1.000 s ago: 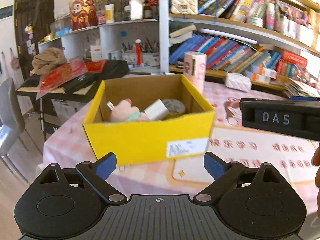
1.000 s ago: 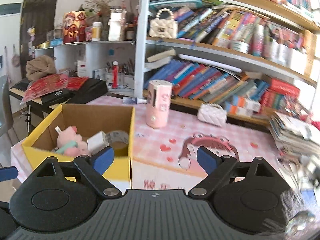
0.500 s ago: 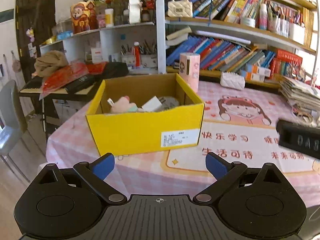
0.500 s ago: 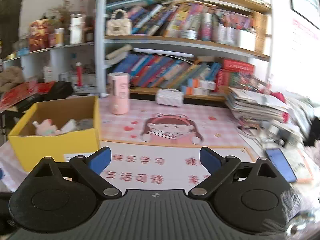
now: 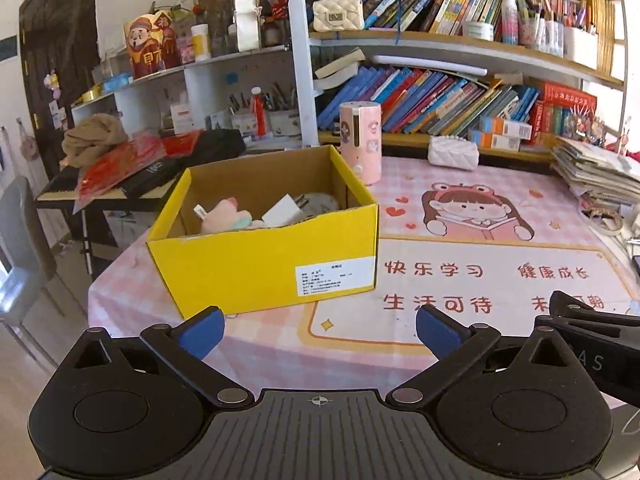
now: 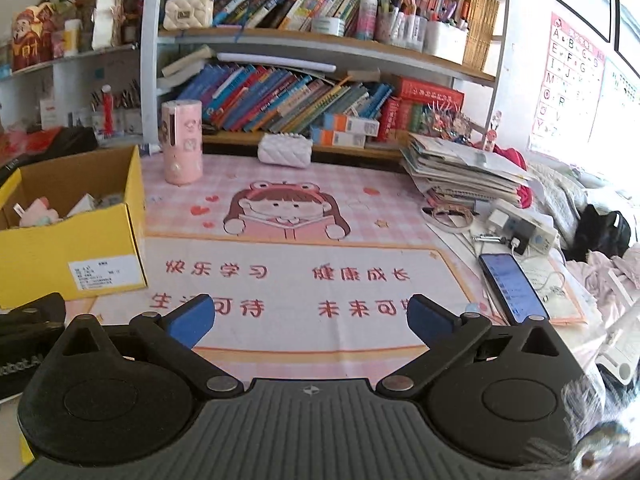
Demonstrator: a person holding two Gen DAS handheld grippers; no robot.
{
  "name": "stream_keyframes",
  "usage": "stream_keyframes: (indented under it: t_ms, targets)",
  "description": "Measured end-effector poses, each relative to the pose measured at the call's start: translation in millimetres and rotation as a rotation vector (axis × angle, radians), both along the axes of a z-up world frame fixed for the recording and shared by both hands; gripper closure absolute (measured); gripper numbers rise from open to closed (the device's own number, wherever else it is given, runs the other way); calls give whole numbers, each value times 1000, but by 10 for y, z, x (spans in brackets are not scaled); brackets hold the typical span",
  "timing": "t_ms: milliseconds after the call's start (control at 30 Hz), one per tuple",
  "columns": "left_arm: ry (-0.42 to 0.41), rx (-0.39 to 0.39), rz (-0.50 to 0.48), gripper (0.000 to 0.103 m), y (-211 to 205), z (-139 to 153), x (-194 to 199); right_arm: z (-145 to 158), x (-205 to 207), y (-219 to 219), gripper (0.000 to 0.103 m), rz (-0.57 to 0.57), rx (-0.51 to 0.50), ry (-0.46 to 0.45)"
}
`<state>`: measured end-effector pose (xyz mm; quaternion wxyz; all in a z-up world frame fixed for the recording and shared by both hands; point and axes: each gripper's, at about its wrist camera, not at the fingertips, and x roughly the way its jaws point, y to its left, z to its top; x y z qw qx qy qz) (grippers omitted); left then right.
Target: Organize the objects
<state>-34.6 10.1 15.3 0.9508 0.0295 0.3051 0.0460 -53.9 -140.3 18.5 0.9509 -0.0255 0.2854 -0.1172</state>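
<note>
matt cardboard box [image 5: 260, 268], glossy mat [image 6: 360, 248].

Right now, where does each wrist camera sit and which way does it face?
Left wrist: on the left gripper, facing the yellow box; own open fingers and part of the right gripper show.
Right wrist: on the right gripper, facing the table mat and bookshelf; own open fingers show.
Shared: box, pink canister, mat.

The pink mat [image 6: 304, 280] is lying bare across the middle of the bench, leaving open passage ahead of both claws. The yellow box [image 5: 264, 264] is blocking the left side; a paper stack [image 6: 460, 168], phone [image 6: 512, 288] and cables are crowding the right edge.
</note>
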Motion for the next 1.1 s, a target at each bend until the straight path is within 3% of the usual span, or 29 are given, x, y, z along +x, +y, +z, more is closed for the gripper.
stream_keyframes:
  t_ms: [1100]
  targets:
    - [77, 38, 60, 0, -88, -150, 59, -144, 65, -21, 0, -34, -12, 105]
